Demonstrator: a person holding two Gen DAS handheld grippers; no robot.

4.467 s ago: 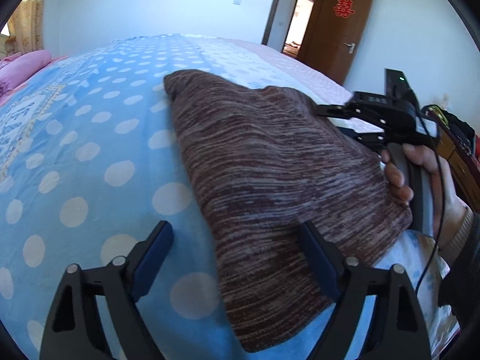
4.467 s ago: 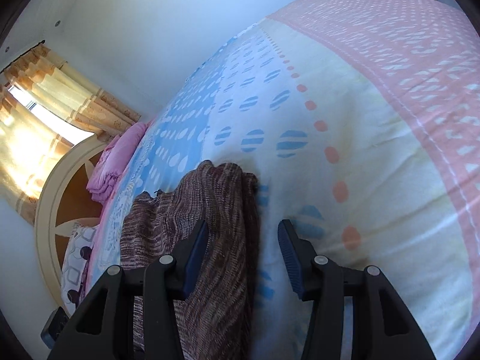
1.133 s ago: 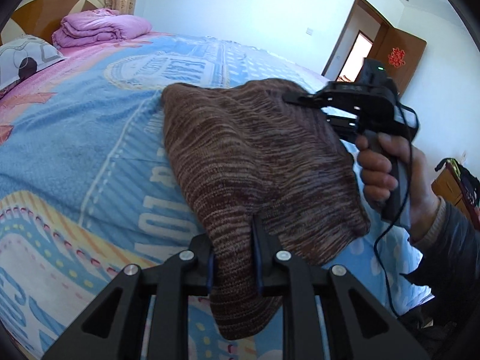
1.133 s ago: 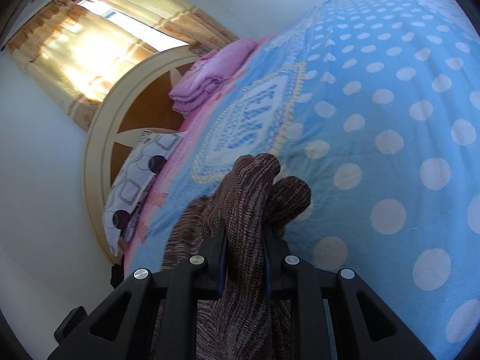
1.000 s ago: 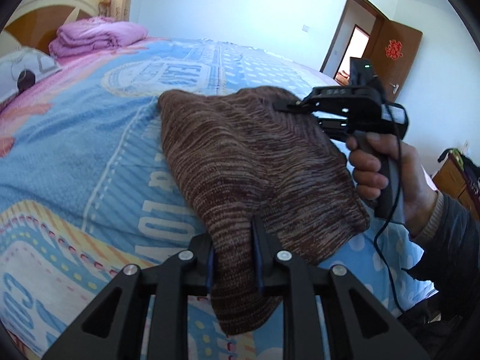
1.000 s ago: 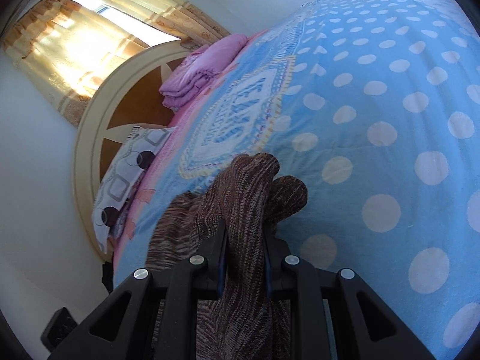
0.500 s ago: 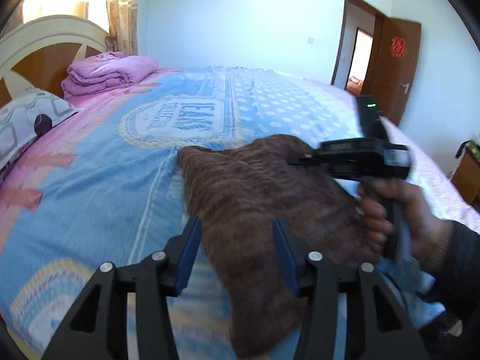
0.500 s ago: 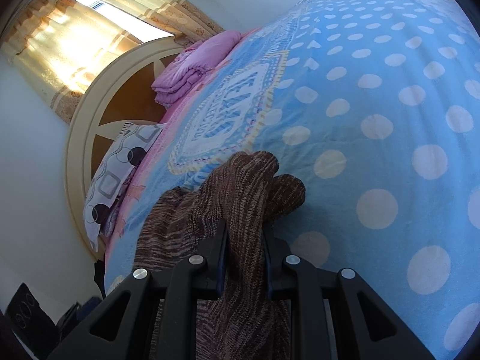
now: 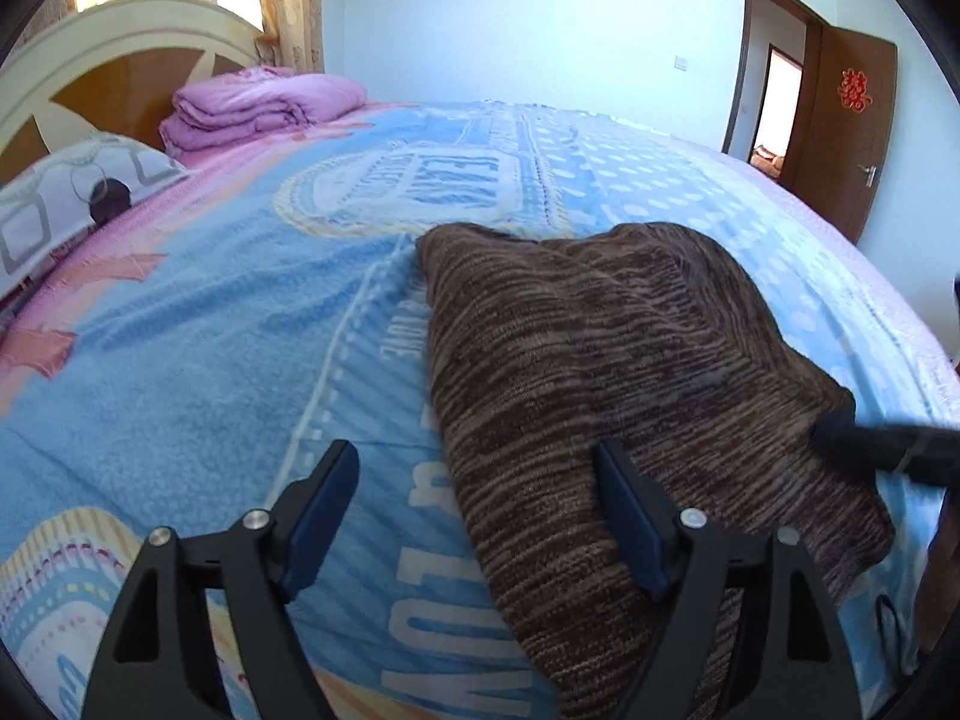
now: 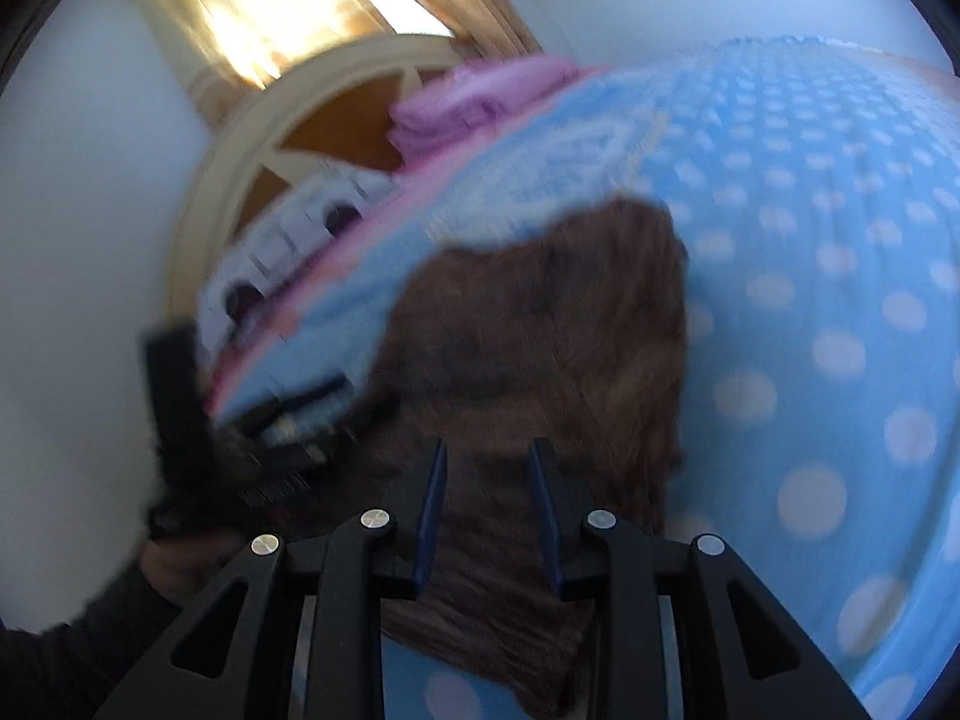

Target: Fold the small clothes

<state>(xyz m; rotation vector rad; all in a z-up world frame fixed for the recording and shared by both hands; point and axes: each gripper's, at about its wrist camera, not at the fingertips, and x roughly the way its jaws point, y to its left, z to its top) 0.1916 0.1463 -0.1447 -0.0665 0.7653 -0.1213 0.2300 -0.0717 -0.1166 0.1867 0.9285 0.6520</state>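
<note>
Now both grippers' fingers (image 9: 624, 516) have just been opening, releasing the brown sweater (image 9: 600, 348).

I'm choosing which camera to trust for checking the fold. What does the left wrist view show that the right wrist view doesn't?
Only the left wrist view shows the open door and the left gripper, jaws wide over the garment's edge. Only the right wrist view, blurred, shows the right gripper with its jaws apart. Both show the brown knit garment lying on the blue bedspread, the pink folded blanket and the headboard.
</note>
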